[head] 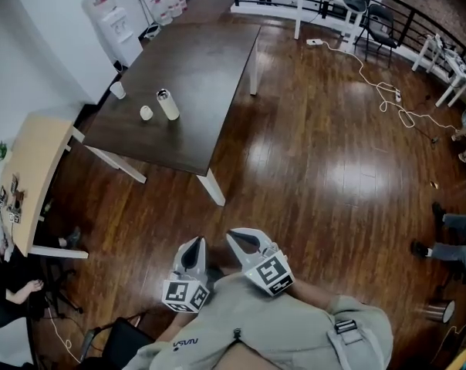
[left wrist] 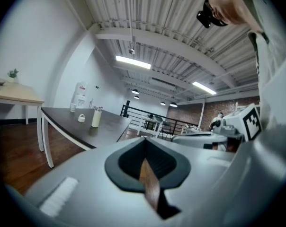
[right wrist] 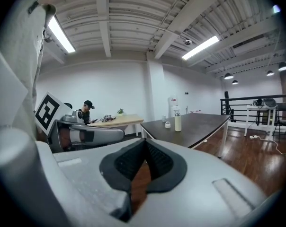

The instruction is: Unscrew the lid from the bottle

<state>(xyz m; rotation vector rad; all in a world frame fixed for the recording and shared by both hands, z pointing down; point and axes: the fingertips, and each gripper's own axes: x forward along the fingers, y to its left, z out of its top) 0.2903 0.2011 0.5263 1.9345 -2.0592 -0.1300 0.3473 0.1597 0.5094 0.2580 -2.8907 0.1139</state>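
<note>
A tall cream bottle [head: 168, 104] stands on the dark brown table [head: 210, 68], far ahead of me, with a small white cup-like piece [head: 146, 112] just left of it. The bottle [left wrist: 96, 117] shows small in the left gripper view, and the bottle [right wrist: 177, 122] also stands far off in the right gripper view. My left gripper [head: 192, 247] and right gripper [head: 241, 240] are held close to my chest above the wooden floor, both shut with nothing between the jaws, well away from the table.
A clear cup [head: 118, 89] sits at the table's left edge. A water dispenser [head: 113, 23] stands beyond the table, a light wooden desk [head: 32, 168] at the left. White tables, chairs and a floor cable [head: 387, 91] lie at the back right. A seated person's legs [head: 453, 237] show at the right.
</note>
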